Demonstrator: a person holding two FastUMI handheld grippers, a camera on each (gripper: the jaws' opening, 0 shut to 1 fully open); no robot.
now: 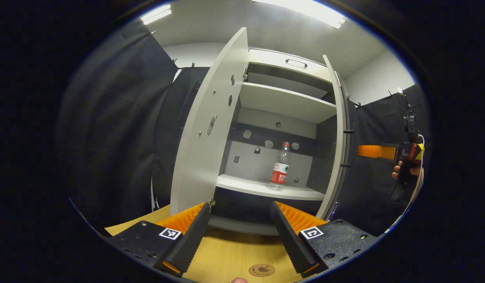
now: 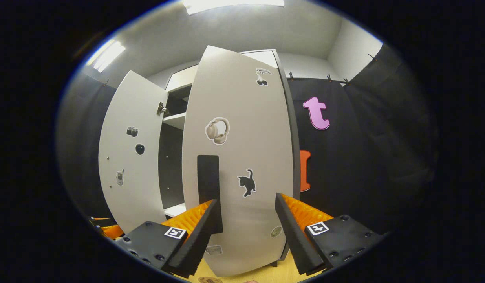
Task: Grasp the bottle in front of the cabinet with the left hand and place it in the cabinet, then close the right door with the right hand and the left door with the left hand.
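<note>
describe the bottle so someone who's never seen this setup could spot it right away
Look at the tall pale cabinet with both doors swung open. On its lower shelf, toward the right, a clear plastic bottle stands upright. Its red cap and red label set it apart from the small flat stickers on the back wall behind it; it is the one freestanding thing on that shelf.

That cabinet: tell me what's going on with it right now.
A person is working the cabinet with a two-finger gripper in each hand. The bottle already stands upright on a shelf inside, and the left gripper hangs open and empty in front of it. Both doors are still open. The right gripper, open as well, faces the outside of the right door, near its dark handle. The left door stands wide open.
</note>
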